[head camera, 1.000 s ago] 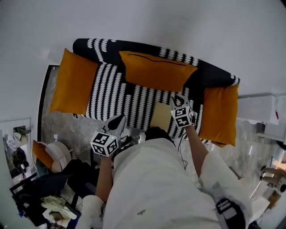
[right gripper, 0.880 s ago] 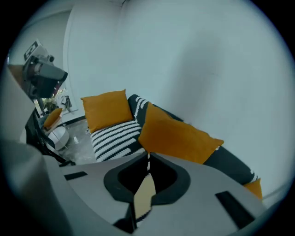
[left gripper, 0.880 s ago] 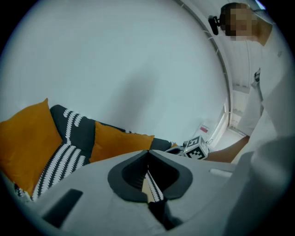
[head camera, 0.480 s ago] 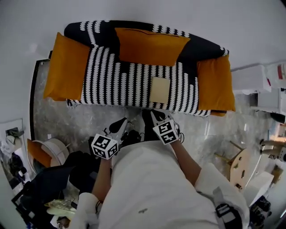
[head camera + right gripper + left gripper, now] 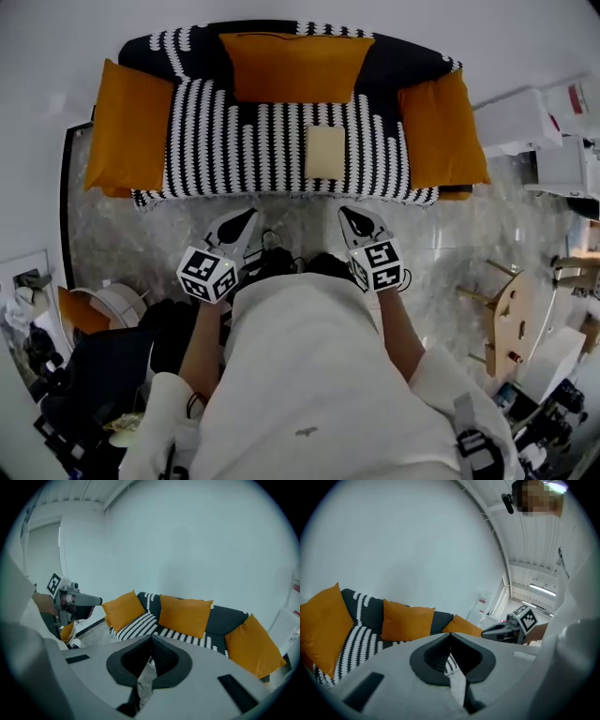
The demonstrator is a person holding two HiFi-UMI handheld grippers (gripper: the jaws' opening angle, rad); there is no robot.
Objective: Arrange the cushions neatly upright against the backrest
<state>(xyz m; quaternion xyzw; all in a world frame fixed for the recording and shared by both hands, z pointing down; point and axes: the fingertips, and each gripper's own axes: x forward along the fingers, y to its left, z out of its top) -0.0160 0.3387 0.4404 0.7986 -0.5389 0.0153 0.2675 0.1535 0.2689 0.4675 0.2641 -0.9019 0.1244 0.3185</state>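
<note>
A black-and-white striped sofa (image 5: pixel 281 159) stands against the white wall. Three orange cushions lean upright on it: one in the middle (image 5: pixel 292 66) against the backrest, one at the left arm (image 5: pixel 127 127), one at the right arm (image 5: pixel 441 127). The same sofa shows in both gripper views, with its middle cushion (image 5: pixel 185 616) and left cushion (image 5: pixel 321 625). My left gripper (image 5: pixel 246 220) and right gripper (image 5: pixel 352 217) hover over the floor in front of the sofa, both shut and empty. A pale square patch (image 5: pixel 325 152) lies on the seat.
Marbled grey floor (image 5: pixel 469 244) runs in front of the sofa. A round white and orange thing (image 5: pixel 98 309) and dark clutter sit at the lower left. A wooden stool (image 5: pixel 511 314) and white boxes (image 5: pixel 525 122) stand at the right.
My right gripper has pulled back from the sofa seat to the floor in front and has shut. I have stepped back, so the whole sofa sits farther away.
</note>
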